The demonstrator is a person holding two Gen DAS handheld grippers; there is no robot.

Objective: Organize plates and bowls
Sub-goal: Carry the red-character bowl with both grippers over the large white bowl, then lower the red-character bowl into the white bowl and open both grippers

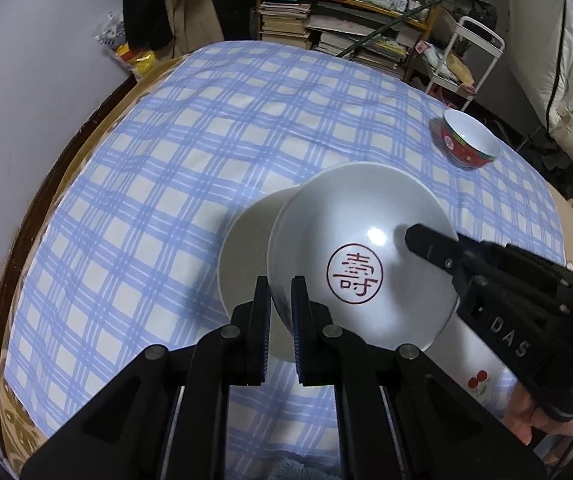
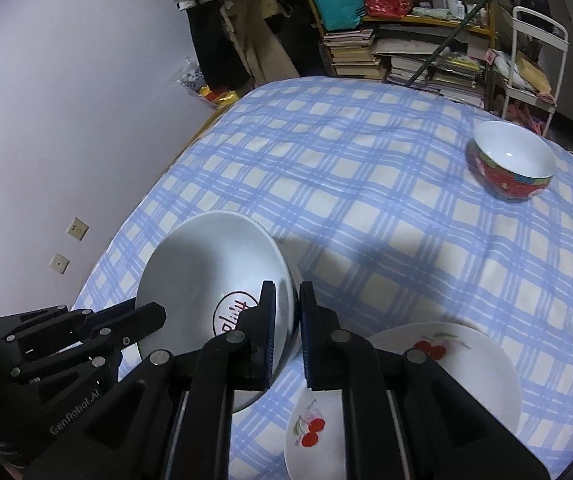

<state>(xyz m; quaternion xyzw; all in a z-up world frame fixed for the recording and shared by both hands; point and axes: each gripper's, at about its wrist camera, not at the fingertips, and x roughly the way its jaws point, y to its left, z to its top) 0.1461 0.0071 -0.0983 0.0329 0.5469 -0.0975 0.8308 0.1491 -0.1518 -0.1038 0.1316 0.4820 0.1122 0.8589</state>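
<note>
Above the blue-checked tablecloth (image 1: 166,168), the left gripper (image 1: 280,320) and right gripper (image 2: 286,320) each clamp opposite rims of the glossy white ceramic plate (image 1: 358,248) (red seal emblem), tilted over another plate (image 1: 246,256).

The counter (image 2: 366,208) carries all the dishes. Landmark: the stamped bowl (image 1: 362,248), tilted above the counter near its front edge.

- A second bowl (image 1: 242,256) lies directly behind and under the stamped bowl, partly hidden by it.
- The left gripper (image 1: 280,300) grips the stamped bowl's left rim; the right gripper (image 2: 287,308) grips its right rim.
- The patterned bowl (image 2: 512,164) stands upright on the counter, well apart, to the far right of the stamped bowl.
- Two cherry plates lie right of the stamped bowl at the front: the large plate (image 2: 466,360) and, nearer the front edge, the small plate (image 2: 314,432).
- A bookshelf (image 2: 406,48) and a cart (image 2: 534,64) stand beyond the counter's far side.
</note>
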